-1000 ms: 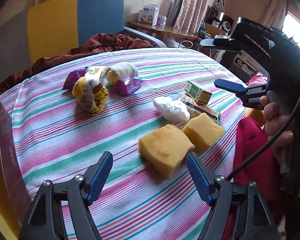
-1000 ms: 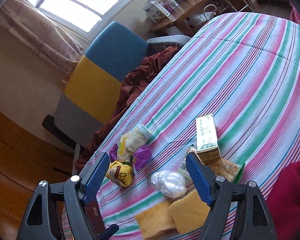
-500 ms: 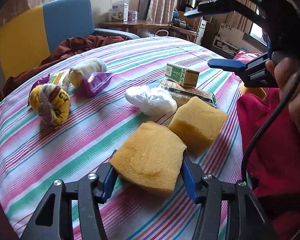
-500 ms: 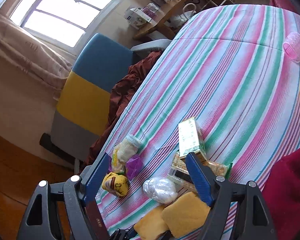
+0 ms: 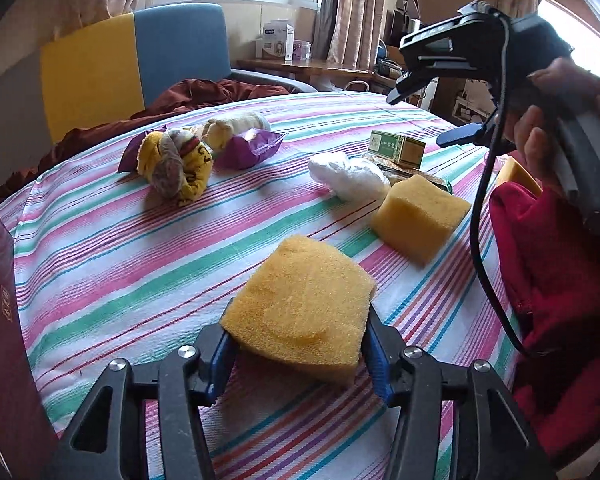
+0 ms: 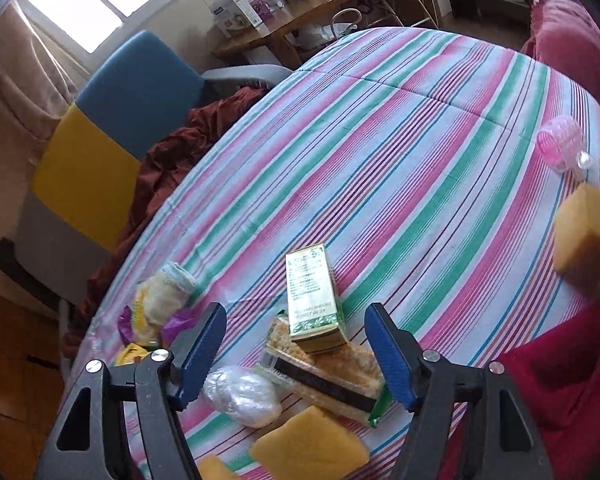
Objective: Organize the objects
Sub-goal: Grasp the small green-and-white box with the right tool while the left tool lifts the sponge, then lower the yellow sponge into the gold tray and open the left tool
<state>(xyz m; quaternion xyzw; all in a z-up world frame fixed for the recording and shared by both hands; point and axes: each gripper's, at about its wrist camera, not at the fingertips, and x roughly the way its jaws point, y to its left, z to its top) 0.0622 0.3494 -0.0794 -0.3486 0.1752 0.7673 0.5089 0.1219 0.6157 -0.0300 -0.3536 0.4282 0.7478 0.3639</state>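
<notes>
My left gripper (image 5: pixel 298 344) is shut on a yellow sponge (image 5: pixel 300 312) and holds it just above the striped tablecloth (image 5: pixel 100 240). A second yellow sponge (image 5: pixel 420 216) lies to its right; it also shows in the right wrist view (image 6: pixel 312 444). My right gripper (image 6: pixel 296 356) is open and empty, hovering above a green box (image 6: pixel 314 292) that rests on a snack packet (image 6: pixel 332 376). A white plastic bundle (image 6: pixel 240 396) lies beside them. The right gripper also shows in the left wrist view (image 5: pixel 432 116), raised at the right.
A yellow rolled cloth (image 5: pixel 176 164), a purple packet (image 5: pixel 248 148) and a pale bundle (image 5: pixel 236 122) lie at the table's far left. A pink cup (image 6: pixel 560 148) and a third sponge (image 6: pixel 584 240) sit at the right. A dark red box (image 5: pixel 0 320) stands at the left edge.
My left gripper closed on the near sponge and pulled it away from the second sponge. My right gripper moved forward and lower over the green box.
</notes>
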